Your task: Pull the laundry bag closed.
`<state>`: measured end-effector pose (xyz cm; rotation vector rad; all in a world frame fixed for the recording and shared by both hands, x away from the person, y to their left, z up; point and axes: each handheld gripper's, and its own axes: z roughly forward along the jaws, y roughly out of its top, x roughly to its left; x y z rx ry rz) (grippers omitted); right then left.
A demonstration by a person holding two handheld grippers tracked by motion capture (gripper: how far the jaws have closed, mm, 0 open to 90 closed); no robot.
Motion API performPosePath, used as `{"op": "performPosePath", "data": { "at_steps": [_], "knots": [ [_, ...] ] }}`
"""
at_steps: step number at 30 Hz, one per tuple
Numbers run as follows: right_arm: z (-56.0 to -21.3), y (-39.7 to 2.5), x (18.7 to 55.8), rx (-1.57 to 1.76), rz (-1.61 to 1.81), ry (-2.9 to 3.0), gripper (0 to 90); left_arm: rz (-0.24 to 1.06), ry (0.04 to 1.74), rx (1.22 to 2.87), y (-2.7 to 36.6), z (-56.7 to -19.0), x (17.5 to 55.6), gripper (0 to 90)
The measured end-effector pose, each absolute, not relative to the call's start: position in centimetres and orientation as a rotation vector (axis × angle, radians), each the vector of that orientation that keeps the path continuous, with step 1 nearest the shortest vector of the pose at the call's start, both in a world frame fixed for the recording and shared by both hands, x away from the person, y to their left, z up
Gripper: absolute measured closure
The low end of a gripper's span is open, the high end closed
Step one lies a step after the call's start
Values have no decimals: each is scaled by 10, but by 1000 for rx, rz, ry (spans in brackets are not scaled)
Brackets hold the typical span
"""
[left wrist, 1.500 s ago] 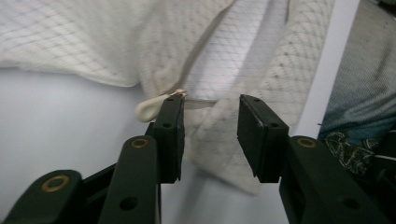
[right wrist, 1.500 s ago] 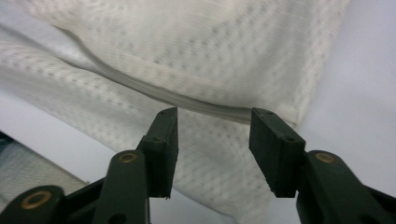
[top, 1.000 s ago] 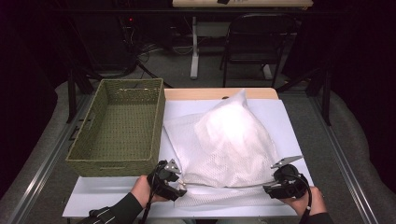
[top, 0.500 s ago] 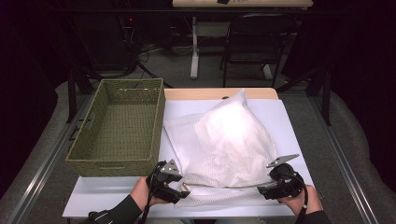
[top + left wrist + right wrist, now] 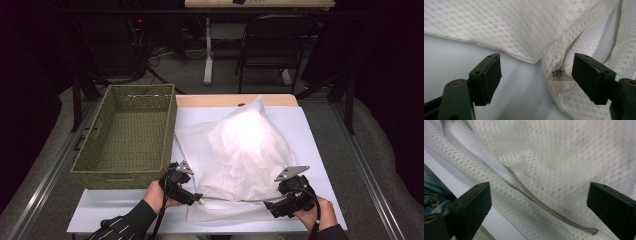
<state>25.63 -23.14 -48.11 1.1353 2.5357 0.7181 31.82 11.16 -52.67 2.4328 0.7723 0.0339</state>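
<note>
A white mesh zip cover (image 5: 240, 165) with a white pillow (image 5: 250, 135) bulging inside lies on the white board. Its open near edge faces the person. My left gripper (image 5: 196, 199) is at the cover's near left corner, open. In the left gripper view the jaws of that gripper (image 5: 536, 72) straddle the fabric fold, and the small metal zipper pull (image 5: 559, 73) sits just inside the right-hand jaw. My right gripper (image 5: 272, 205) is at the near right corner, open. In the right gripper view it (image 5: 539, 195) spans mesh (image 5: 564, 165) and the grey zipper track (image 5: 541, 200).
A green woven basket (image 5: 122, 172) stands empty to the left of the cover, close to my left gripper. The white board (image 5: 310, 125) covers the table; its near edge is by the person's hands. A chair (image 5: 272, 45) and desk stand on the floor beyond.
My right gripper has slid left along the cover's near edge, closer to the fabric. The left gripper has barely moved. The near flap lies more spread out.
</note>
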Motion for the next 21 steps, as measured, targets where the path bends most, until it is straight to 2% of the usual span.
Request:
{"op": "performPosePath", "data": {
  "at_steps": [2,7,10,13,20,21],
  "knots": [
    [-480,-223,255,1109,703,2560,0,17,759,2444,110,-529,319,376],
    [-482,-207,254,1095,750,2638,0,-51,749,2451,111,-536,322,499],
    [-483,-199,253,1081,744,2647,0,-71,751,2446,112,-537,323,534],
    [-486,-186,254,1043,754,2681,89,-117,779,2421,115,-541,326,582],
    [-492,-168,259,1010,755,2725,112,-156,783,2396,118,-542,327,710],
    [-492,-161,260,1008,763,2734,165,-158,788,2392,118,-542,327,710]
  ]
}}
